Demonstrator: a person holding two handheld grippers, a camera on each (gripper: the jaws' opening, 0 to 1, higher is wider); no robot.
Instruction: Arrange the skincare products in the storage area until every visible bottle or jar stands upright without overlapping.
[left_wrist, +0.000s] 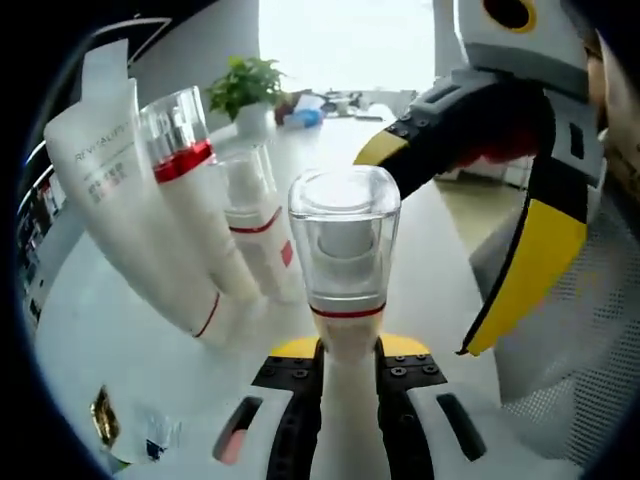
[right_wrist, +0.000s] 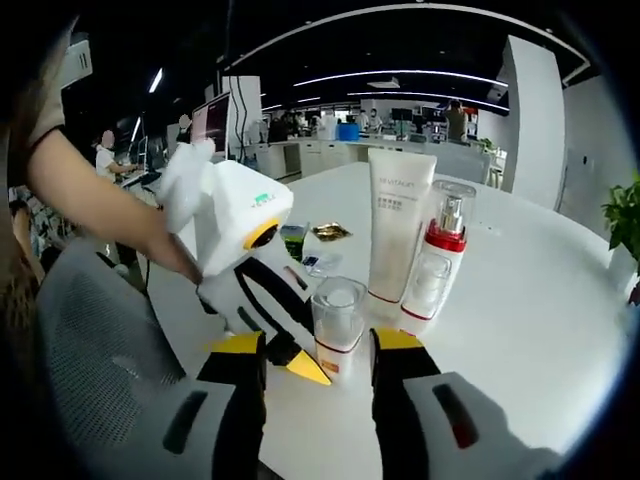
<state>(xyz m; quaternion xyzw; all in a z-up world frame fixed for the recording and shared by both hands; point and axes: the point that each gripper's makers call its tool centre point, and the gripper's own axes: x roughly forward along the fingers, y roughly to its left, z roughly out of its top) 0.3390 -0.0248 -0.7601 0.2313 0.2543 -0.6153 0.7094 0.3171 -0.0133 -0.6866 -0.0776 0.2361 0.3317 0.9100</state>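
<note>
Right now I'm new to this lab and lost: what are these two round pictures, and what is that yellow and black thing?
There is no robot here. A person holds a two-jaw claw in each hand, and each claw carries a fisheye camera that looks along its jaws. The yellow and black parts are those jaws. The left gripper view shows the left claw shut on a clear-capped bottle. The right gripper view shows the right claw open, with that bottle and the left claw just ahead. On the white table a tube and a pump bottle stand upright side by side.
</note>
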